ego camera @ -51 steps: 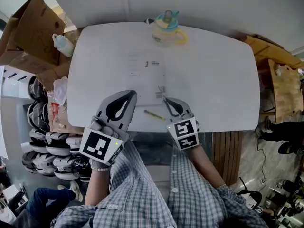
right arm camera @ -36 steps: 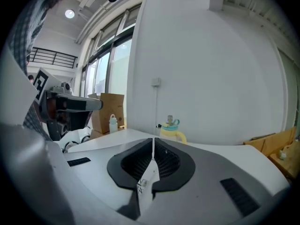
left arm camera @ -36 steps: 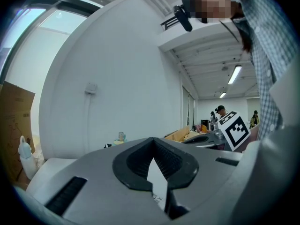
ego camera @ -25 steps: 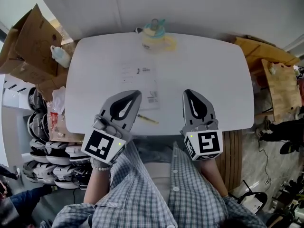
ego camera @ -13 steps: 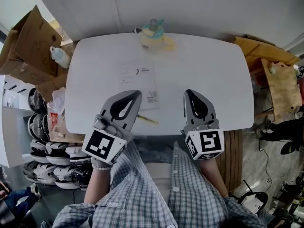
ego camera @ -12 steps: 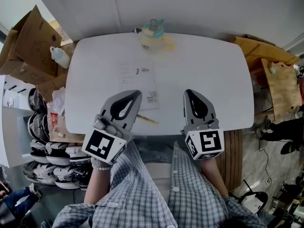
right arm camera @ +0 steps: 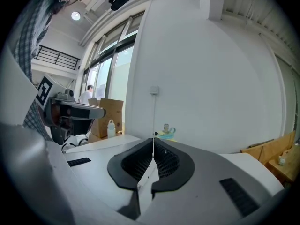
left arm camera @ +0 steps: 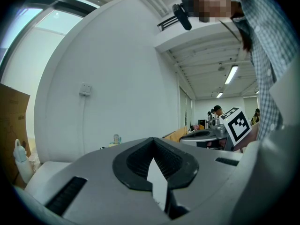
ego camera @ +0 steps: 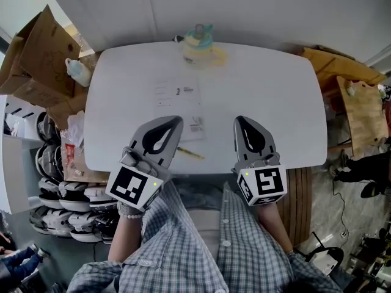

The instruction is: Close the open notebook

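The notebook (ego camera: 179, 107) lies flat on the white table (ego camera: 269, 96), showing one white printed face with a barcode at its near right corner. A yellow pen (ego camera: 190, 154) rests just in front of it, by the table's near edge. My left gripper (ego camera: 173, 119) is shut and empty, its tip over the notebook's near left part. Over bare table to the right of the notebook hovers my right gripper (ego camera: 240, 119), also shut and empty. In the left gripper view the jaws of that gripper (left arm camera: 153, 139) meet at the tip; the right gripper (right arm camera: 153, 137) looks the same in its own view.
A yellow cup with a teal lid (ego camera: 200, 44) stands at the table's far edge. Cardboard boxes (ego camera: 36, 35) and a white bottle (ego camera: 77, 72) sit off the left side, with stacked helmets (ego camera: 55, 194) below. Wooden panels (ego camera: 360, 108) lean at the right.
Two seconds ago my right gripper was at the notebook's near right corner; it has since drawn back to the right. Over the last second both grippers kept still.
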Tool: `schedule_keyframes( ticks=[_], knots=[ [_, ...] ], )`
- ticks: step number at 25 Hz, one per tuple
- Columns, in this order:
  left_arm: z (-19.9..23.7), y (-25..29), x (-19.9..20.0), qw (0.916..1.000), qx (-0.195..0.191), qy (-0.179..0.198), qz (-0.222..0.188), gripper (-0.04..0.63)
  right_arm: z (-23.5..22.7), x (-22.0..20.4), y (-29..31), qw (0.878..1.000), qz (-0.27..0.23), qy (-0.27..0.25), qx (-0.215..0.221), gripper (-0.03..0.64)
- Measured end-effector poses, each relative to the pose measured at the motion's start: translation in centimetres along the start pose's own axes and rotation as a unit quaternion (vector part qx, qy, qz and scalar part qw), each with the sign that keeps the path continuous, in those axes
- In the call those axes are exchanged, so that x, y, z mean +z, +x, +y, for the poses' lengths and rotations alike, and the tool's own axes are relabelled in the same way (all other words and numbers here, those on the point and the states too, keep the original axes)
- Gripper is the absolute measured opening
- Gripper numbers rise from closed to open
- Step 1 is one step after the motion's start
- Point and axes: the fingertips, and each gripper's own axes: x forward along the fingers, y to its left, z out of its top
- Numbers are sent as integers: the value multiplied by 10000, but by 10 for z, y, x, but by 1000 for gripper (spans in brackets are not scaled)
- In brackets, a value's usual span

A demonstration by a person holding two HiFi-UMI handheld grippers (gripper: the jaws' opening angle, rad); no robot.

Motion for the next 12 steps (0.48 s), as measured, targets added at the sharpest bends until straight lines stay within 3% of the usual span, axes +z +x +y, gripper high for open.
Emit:
schedule_keyframes(
  ticks=[12],
  knots=[
    [2, -1, -1, 10000, -18, -4, 6, 8, 8, -1, 3, 9998, 56, -122, 118, 23]
  ],
)
